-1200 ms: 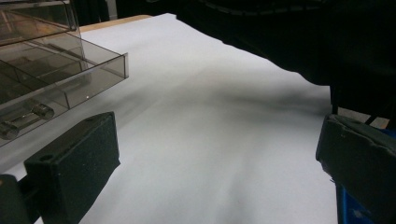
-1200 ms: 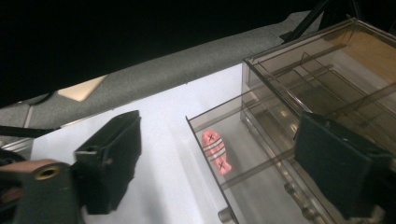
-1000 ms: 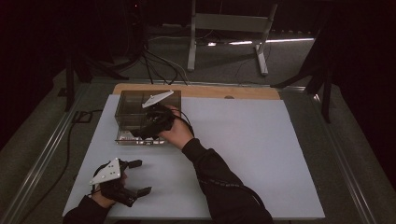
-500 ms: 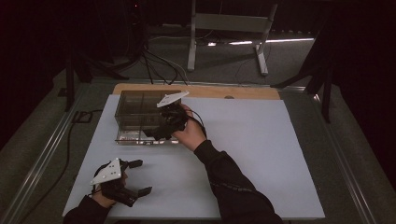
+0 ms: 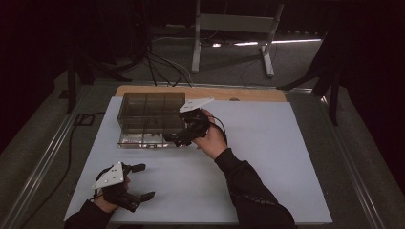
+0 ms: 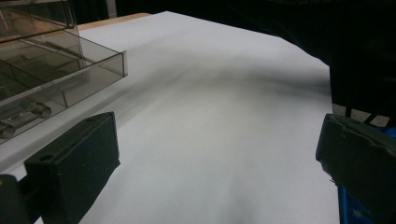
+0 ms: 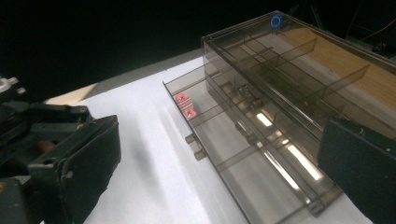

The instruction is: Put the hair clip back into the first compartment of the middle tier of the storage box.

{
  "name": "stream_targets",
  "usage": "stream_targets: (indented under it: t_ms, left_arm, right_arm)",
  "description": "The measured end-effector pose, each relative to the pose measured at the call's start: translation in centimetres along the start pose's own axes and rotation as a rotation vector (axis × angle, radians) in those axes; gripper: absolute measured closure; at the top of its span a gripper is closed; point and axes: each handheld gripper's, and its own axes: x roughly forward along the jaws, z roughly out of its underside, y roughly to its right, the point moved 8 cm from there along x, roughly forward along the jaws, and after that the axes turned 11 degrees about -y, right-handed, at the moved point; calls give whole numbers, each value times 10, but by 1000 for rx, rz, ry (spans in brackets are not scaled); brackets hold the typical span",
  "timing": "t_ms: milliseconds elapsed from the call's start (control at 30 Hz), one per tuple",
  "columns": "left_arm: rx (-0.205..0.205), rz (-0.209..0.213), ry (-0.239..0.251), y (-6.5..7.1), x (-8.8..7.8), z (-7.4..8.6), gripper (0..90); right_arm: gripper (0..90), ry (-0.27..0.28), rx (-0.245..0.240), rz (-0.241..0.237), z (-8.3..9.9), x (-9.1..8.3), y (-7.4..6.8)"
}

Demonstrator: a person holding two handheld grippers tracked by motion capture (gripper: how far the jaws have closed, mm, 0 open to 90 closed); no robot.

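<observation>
Smoky clear drawer box (image 5: 150, 117), bottom drawer (image 7: 252, 154) pulled out; both grippers' jaws spread

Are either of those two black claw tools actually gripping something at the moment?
No. The left gripper rests open over the white sheet; the right gripper hangs open by the smoky clear plastic drawer box, jaws apart, empty.

Dim room with black surroundings; the white table sheet (image 5: 267, 157) is softly lit, and both gripper views look blurred.
</observation>
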Motion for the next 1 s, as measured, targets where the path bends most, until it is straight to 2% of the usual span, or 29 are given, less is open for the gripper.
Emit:
stream_targets:
  t_ms: [233,467,767,1000]
  left_arm:
    - [0,-5,-1,-1,0,0,4]
    - [-2,-5,0,-1,0,0,4]
    - [-2,-5,0,0,0,0,4]
    - [0,-3,-1,0,0,0,4]
  right_arm:
    - [0,27,6,21,25,-20,7]
    - [0,28,31,48,61,-38,19]
    - [0,50,87,80,105,-60,29]
    - [0,81,134,86,138,-74,34]
